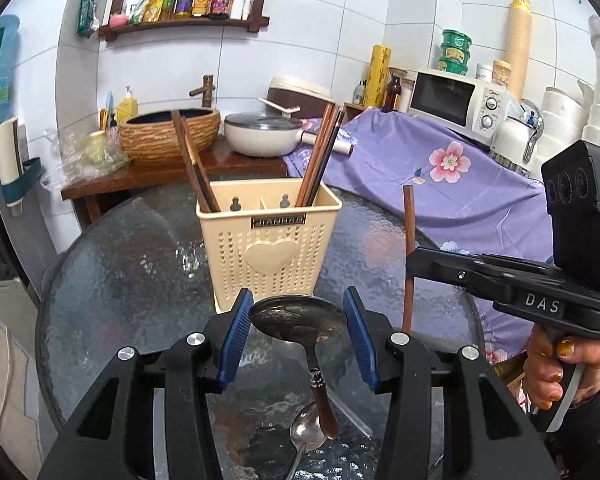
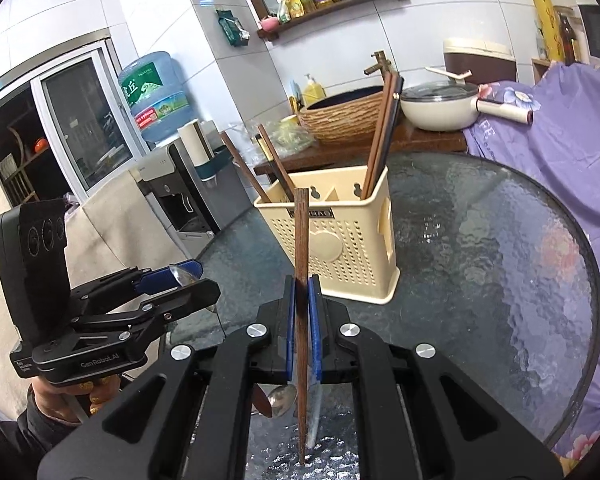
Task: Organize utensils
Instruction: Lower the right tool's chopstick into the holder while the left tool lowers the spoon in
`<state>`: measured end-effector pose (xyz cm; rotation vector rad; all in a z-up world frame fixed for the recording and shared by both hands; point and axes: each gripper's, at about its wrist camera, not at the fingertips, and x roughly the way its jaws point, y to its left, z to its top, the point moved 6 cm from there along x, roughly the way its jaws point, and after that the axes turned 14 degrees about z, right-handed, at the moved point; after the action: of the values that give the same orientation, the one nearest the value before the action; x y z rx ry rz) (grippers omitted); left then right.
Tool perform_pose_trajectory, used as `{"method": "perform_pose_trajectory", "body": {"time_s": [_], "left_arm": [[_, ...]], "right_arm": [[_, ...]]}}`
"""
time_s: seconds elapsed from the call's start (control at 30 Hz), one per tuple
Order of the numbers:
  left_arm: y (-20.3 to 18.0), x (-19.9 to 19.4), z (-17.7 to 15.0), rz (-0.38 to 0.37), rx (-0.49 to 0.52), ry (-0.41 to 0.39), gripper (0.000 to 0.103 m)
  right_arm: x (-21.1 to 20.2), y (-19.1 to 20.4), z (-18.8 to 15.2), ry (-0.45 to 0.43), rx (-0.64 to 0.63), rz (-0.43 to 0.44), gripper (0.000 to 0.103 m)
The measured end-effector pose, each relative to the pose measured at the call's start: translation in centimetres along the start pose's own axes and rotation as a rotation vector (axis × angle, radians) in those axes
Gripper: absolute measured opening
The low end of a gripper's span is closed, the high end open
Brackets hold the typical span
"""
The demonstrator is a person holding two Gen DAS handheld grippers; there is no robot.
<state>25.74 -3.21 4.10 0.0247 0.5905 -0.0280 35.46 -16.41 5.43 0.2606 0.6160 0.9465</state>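
The left gripper (image 1: 298, 322) clamps its blue pads on the bowl of a metal spoon (image 1: 299, 317), whose brown handle hangs down toward the camera. The right gripper (image 2: 301, 312) has its jaws narrowed onto 1 wooden chopstick (image 2: 301, 280), which stands nearly upright between the pads, its top end level with the holder's rim in the right wrist view.

The landmark is the cream perforated utensil holder (image 1: 269, 240), standing on the round glass table (image 1: 132, 264). The held spoon hangs in front of the holder, and the held chopstick stands in front of it toward the right. Inside the holder, 2 groups of chopsticks (image 1: 320, 156) lean outward, 1 in its left compartment and 1 in its right. On the glass in front of the holder, below the left gripper, lies a second spoon (image 1: 306, 432).
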Motion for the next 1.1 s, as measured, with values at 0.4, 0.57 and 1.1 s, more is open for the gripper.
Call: {"method": "perform_pose_trajectory", "body": {"time_s": [0.4, 0.57, 1.1], "left_arm": [[1.1, -1.2, 4.8, 0.010, -0.056, -0.069, 0.046], [2.4, -2.2, 9.1, 0.038, -0.106, -0.138, 0.046], [3.3, 0.1, 18.5, 0.240, -0.143, -0.298, 0.046]], "right_arm": [[-2.0, 2.0, 5.5, -0.087, -0.072, -0.007, 0.007], [-2.7, 3.0, 9.6, -0.156, -0.114, -0.010, 0.007], [-0.4, 3.9, 20.8, -0.343, -0.254, -0.191, 0.007]]}}
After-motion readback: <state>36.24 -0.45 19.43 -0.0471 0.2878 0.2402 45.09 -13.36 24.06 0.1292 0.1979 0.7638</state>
